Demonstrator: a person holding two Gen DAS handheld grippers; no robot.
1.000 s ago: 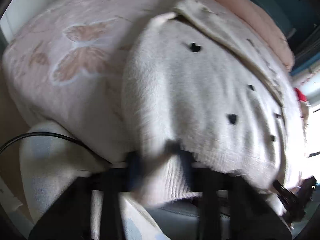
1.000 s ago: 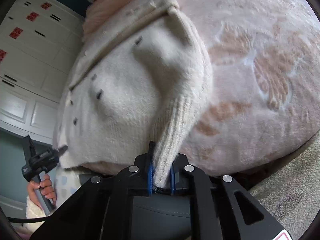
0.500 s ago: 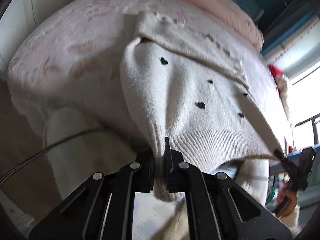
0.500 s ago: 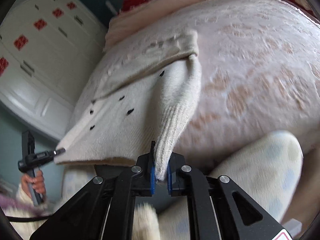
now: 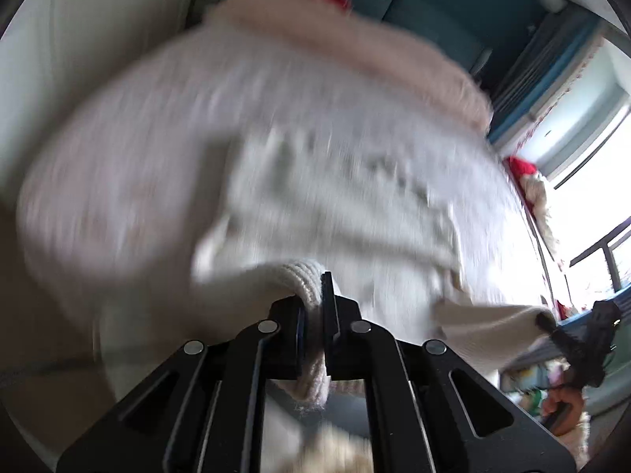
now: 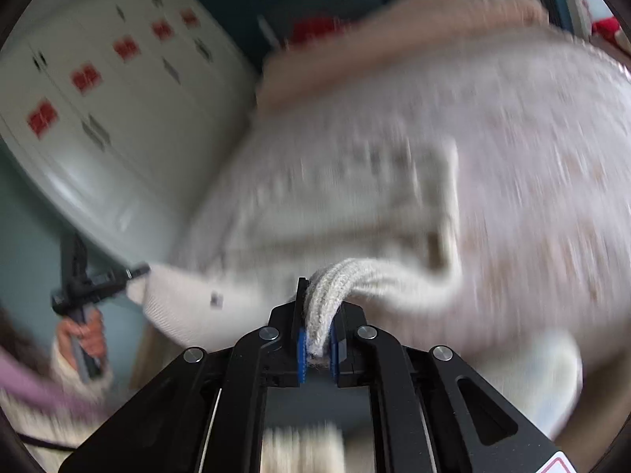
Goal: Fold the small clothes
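Both tongs, left (image 5: pixel 321 315) and right (image 6: pixel 317 327), stayed clamped on the cream knitted sweater's (image 5: pixel 355 205) ribbed hem, now lifted clear of the pink butterfly-patterned bed (image 5: pixel 118 165), probably carrying the fold forward.

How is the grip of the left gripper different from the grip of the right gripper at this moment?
The left gripper pinches a pinkish-cream ribbed edge of the sweater; the right gripper pinches a greyer ribbed edge. On the left, knit bulges below the fingers; on the right, it ends between blue pads. Both are shut on the same sweater.
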